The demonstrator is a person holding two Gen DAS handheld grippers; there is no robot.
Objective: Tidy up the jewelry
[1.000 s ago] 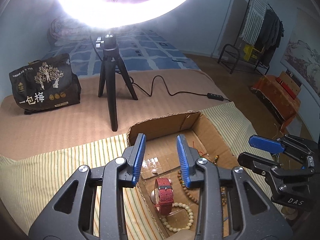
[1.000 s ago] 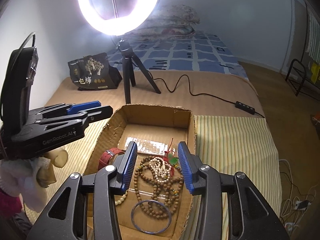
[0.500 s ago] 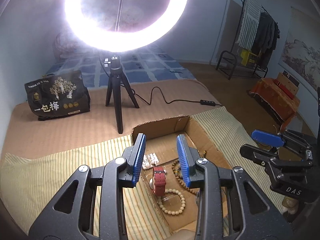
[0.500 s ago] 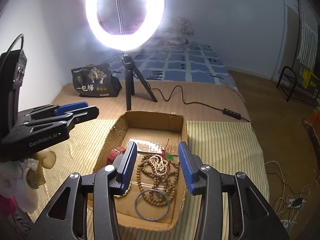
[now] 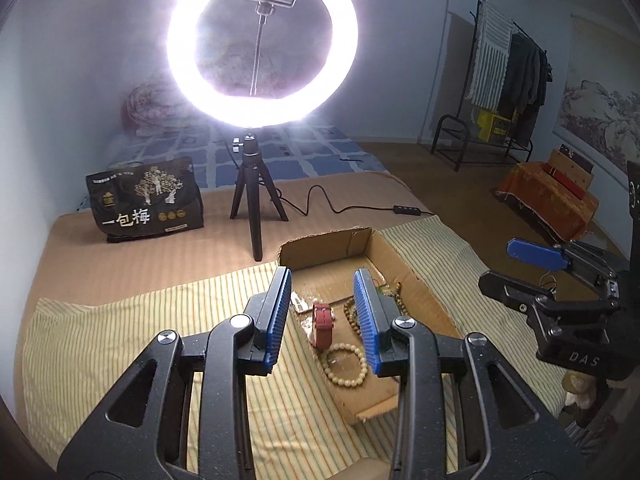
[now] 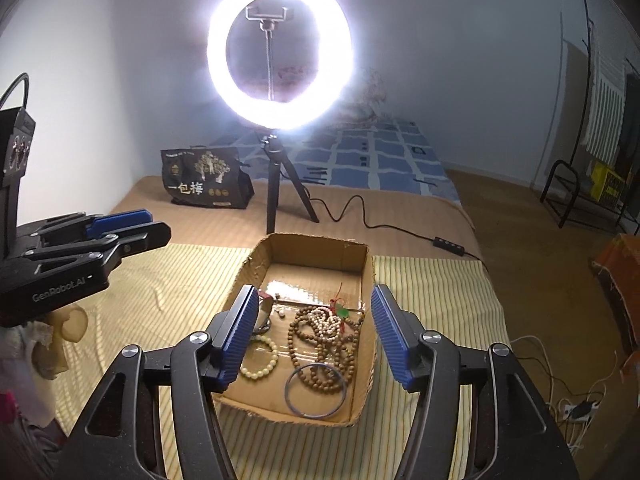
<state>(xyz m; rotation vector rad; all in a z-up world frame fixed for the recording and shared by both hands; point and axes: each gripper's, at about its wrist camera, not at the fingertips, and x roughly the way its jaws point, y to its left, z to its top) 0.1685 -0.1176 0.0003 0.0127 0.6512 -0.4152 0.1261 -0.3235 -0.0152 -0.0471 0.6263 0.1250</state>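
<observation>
left wrist view: the left gripper (image 5: 323, 320) hangs above the near left wall of one cardboard box (image 5: 428, 292), its blue fingers (image 5: 276, 320) apart and holding nothing. the box is open-topped and lies on a striped cloth (image 5: 120, 344) spread over a bed (image 5: 140, 252). inside it, between the fingers in this view, one red-strapped watch (image 5: 322, 325) lies flat, with one pale bead bracelet (image 5: 346, 366) just nearer the camera. the right gripper (image 5: 516, 264) shows at the right edge, beyond the box's right wall.

right wrist view: the right gripper (image 6: 313, 338) hangs over the same cardboard box (image 6: 320, 246), fingers (image 6: 390, 338) wide apart and empty, one to each side of the box's width. contents, counted: one pale bead bracelet (image 6: 260, 360) at the near left; one blue ring bangle (image 6: 316, 390) at the near centre; a heap of brown and pale bead strands (image 6: 326, 338) in the middle, whose number cannot be told since the loops overlap; one small green pendant on red cord (image 6: 341, 309) at the heap's far edge. the watch is mostly hidden behind the left finger. the bangle overlaps the near edge of the bead heap. a shiny flat strip (image 6: 316, 286) lies across the box floor beyond the heap. the left gripper (image 6: 132, 226) shows at the left, its fingers apart, over the cloth and beside the box.

behind the box stand one lit ring light (image 6: 280, 52) on a tripod (image 6: 276, 184) and one black printed bag (image 6: 202, 178).
</observation>
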